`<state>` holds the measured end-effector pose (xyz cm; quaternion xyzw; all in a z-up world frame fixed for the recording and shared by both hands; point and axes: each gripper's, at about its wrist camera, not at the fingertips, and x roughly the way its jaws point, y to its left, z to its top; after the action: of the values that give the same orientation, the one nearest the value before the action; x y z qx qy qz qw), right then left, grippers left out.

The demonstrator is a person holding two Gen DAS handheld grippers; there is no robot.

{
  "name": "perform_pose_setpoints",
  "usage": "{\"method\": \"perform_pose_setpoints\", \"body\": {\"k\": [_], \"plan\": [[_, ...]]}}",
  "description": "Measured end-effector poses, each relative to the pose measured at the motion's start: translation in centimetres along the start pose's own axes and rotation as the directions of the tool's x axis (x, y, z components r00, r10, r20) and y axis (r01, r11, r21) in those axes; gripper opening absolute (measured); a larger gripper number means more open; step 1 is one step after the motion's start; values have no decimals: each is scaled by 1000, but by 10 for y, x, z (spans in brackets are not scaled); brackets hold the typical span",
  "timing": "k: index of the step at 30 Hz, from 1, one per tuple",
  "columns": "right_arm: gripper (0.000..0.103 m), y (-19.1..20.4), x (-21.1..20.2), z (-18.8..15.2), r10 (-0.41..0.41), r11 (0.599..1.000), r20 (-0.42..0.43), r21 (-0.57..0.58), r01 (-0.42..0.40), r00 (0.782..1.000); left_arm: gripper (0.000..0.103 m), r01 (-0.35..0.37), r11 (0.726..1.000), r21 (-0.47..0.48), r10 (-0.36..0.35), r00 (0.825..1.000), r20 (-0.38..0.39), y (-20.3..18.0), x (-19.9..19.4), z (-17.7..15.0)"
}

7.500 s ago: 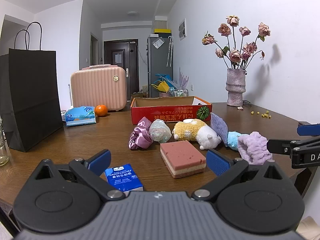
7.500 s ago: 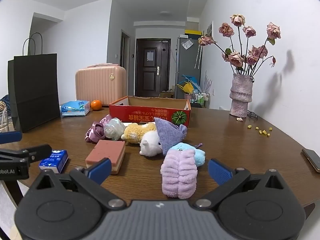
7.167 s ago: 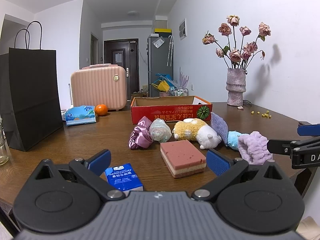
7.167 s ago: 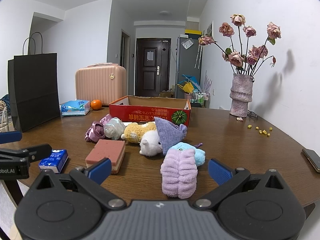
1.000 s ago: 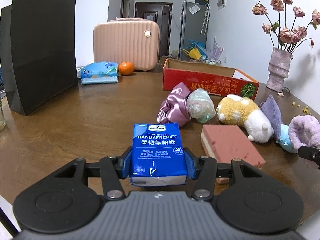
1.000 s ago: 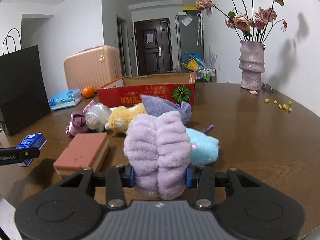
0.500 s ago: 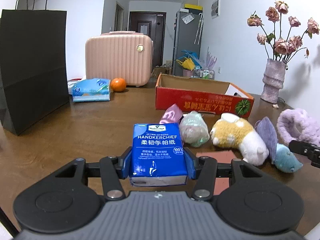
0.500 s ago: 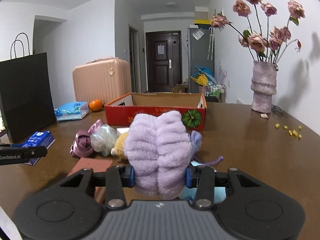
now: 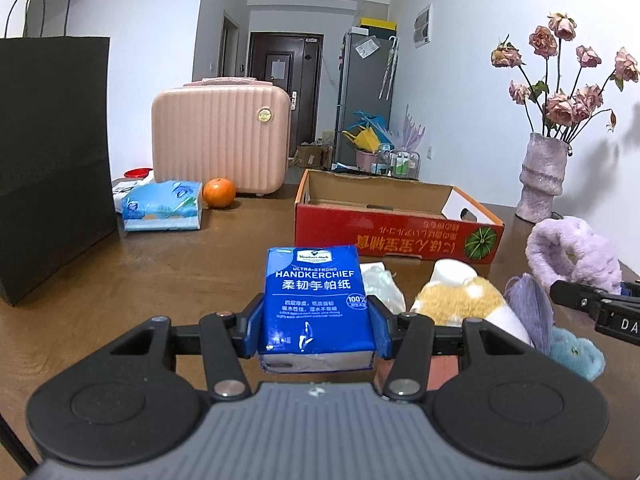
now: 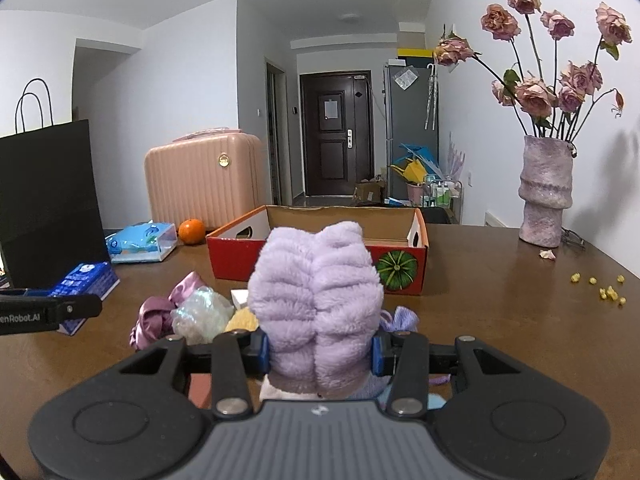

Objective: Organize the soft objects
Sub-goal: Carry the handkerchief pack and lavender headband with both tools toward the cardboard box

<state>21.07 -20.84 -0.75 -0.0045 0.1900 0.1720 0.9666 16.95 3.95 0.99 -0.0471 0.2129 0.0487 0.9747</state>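
Grippers loaded: left gripper (image 9: 316, 330) pinching tissue pack (image 9: 316, 304); right gripper (image 10: 318, 350) squeezing purple headband (image 10: 316, 300); clear red box (image 10: 320, 258) rim before releasing.

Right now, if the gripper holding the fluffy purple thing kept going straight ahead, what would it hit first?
Probably the red cardboard box: it sits straight ahead of the right gripper, which is shut on the purple headband. Depth is unclear, and the toys hidden beneath might come first.

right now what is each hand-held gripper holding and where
Left hand-held gripper: blue tissue pack, by its two side edges. Right hand-held gripper: purple fluffy headband, across its lower sides.
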Motion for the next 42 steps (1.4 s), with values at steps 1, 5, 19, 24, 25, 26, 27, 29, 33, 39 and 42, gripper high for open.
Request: {"method": "perform_pose_setpoints", "body": {"k": [1,5,19,24,25,26,27,29,33,39,42], "plan": [[42,0,2,2,3,1000,1,1,-3,1000,53,2,1000,1,-2,1000,2,-1,2,2],[42,-2,13,10,8,1000,4,-2,-8,1000,53,9,1000,8,-9,1000,8,-5,11,12],[42,-13,50,33,13,1000,15,-17,-13,1000,53,33,999,25,-34,999,21,-15,44,43],[42,-17,64,44,13,1000,31,-27,-12,999,53,37,999,32,-39,999,39,-19,57,58],[42,-19,66,47,13,1000,33,-28,-12,999,53,36,999,34,-37,998,44,-20,60,61],[42,-20,70,49,11,999,34,-30,-10,999,53,34,999,35,-36,998,48,-20,63,64],[42,-21,73,52,10,999,33,-33,-9,999,53,34,999,36,-35,998,51,-21,65,67],[42,-23,80,57,10,999,29,-37,-9,1000,53,31,999,41,-34,998,58,-22,70,73],[42,-27,90,66,10,999,31,-47,-9,999,53,32,998,51,-36,996,76,-26,81,85],[42,-32,106,79,12,998,35,-55,-10,999,53,56,997,53,-60,995,86,-29,97,101],[42,-33,113,84,12,998,39,-61,-9,999,53,60,997,54,-65,994,85,-30,105,106]]}}
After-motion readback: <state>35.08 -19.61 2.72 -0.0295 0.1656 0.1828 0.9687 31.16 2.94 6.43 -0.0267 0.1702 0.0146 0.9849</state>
